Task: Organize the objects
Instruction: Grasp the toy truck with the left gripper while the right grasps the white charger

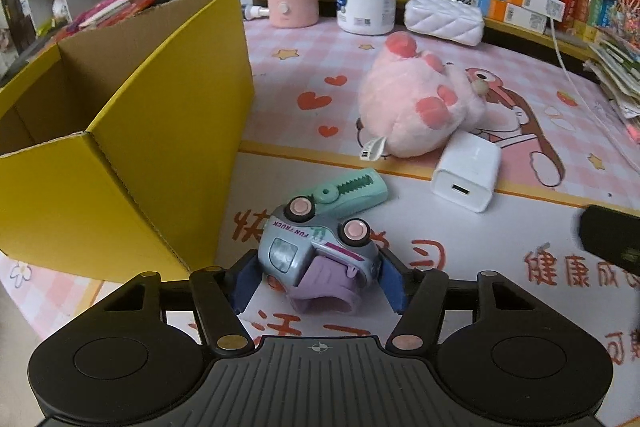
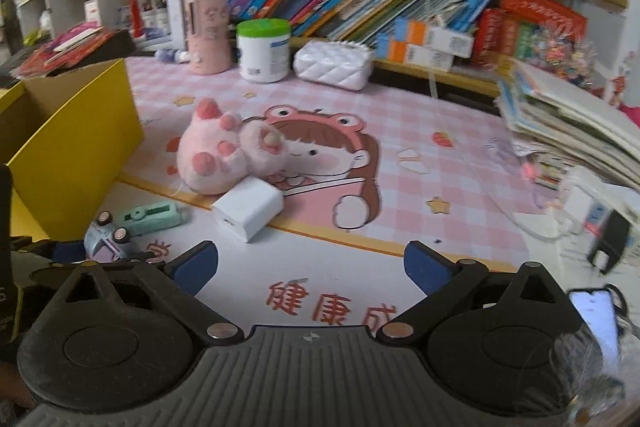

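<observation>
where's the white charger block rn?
White charger block lies on the desk mat, centre-right in the left wrist view, against the pink plush, right of the mint toy.

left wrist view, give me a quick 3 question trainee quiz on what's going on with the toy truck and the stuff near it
1. True or false: the left gripper has its fingers on either side of the toy truck.
2. Which item lies just behind the truck? A) white charger B) mint green stapler C) pink plush
3. Fill in: the right gripper is ____ and holds nothing.

Key:
1. True; the truck lies tipped over, wheels showing.
2. B, the mint green stapler.
3. Open; the yellow box stands to the truck's left.
</observation>
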